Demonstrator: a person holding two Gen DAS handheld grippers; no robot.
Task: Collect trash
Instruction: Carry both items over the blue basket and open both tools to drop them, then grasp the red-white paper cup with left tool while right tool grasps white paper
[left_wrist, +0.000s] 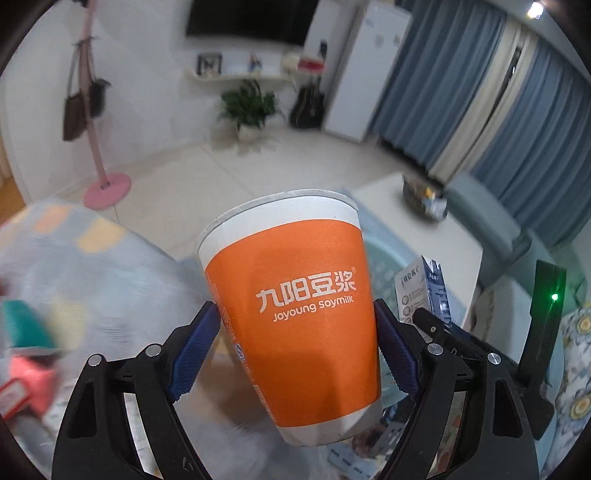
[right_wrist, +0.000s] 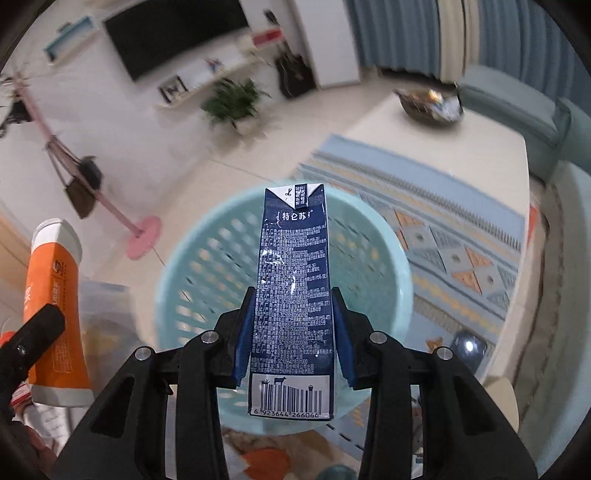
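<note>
My left gripper (left_wrist: 297, 325) is shut on an orange and white paper soymilk cup (left_wrist: 295, 306), its blue pads pressed on both sides of the cup. The cup (right_wrist: 55, 306) also shows at the left edge of the right wrist view. My right gripper (right_wrist: 293, 321) is shut on a dark blue milk carton (right_wrist: 291, 306), held upright in the air over a pale turquoise perforated basket (right_wrist: 207, 266). The carton (left_wrist: 424, 291) appears to the right of the cup in the left wrist view. A strip of the basket (left_wrist: 384, 266) shows behind the cup.
A patterned blue rug (right_wrist: 443, 221) lies on the tiled floor. A pale table (right_wrist: 480, 122) carries a dark bowl of items (right_wrist: 428, 103). A pink coat stand (left_wrist: 99, 162), a potted plant (left_wrist: 247, 107) and blue curtains (left_wrist: 461, 92) stand farther off. A blurred patterned cloth (left_wrist: 74, 266) is at the left.
</note>
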